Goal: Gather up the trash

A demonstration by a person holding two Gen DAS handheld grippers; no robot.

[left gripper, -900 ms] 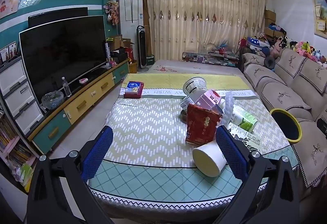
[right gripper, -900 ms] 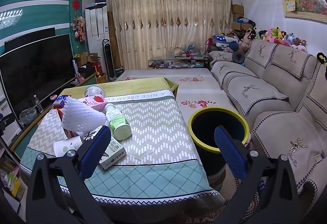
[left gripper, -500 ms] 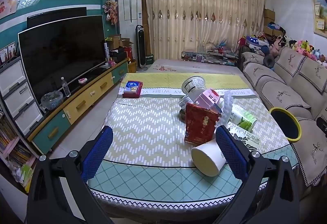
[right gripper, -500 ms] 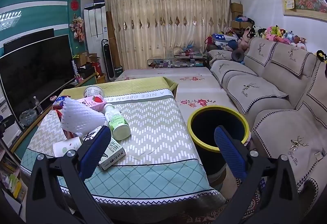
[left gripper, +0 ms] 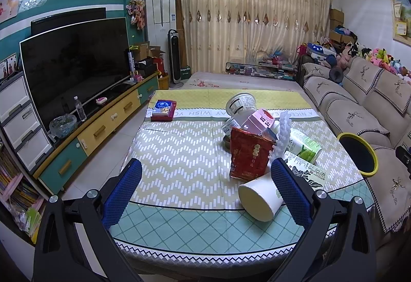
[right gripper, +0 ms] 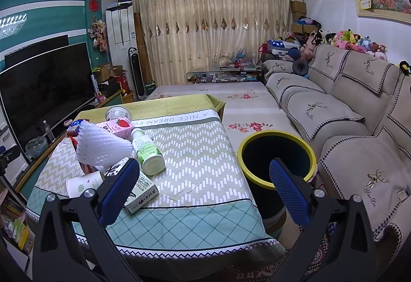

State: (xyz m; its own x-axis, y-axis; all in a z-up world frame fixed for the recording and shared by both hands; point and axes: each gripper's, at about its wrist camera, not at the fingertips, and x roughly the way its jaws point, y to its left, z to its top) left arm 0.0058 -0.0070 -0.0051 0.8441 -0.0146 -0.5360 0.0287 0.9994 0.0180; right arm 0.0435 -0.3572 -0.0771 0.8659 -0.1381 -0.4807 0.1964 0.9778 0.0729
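Observation:
A pile of trash lies on the table (left gripper: 179, 158): a red snack bag (left gripper: 249, 153), a tipped white paper cup (left gripper: 259, 198), a pink strawberry milk carton (left gripper: 257, 122), white foam netting (right gripper: 100, 148), a green-labelled bottle (right gripper: 147, 151), a flat printed carton (right gripper: 141, 190) and a white tub (left gripper: 241, 103). A black bin with a yellow rim (right gripper: 276, 161) stands right of the table. My left gripper (left gripper: 203, 192) is open and empty, near the table's front edge, left of the cup. My right gripper (right gripper: 203, 192) is open and empty, between the carton and the bin.
A red and blue box (left gripper: 163, 111) lies at the table's far left. A TV (left gripper: 74, 68) on a low cabinet (left gripper: 102, 127) runs along the left wall. A beige sofa (right gripper: 346, 122) lines the right side, close behind the bin.
Both views have shifted only slightly; the grippers stay open and nothing on the table has moved.

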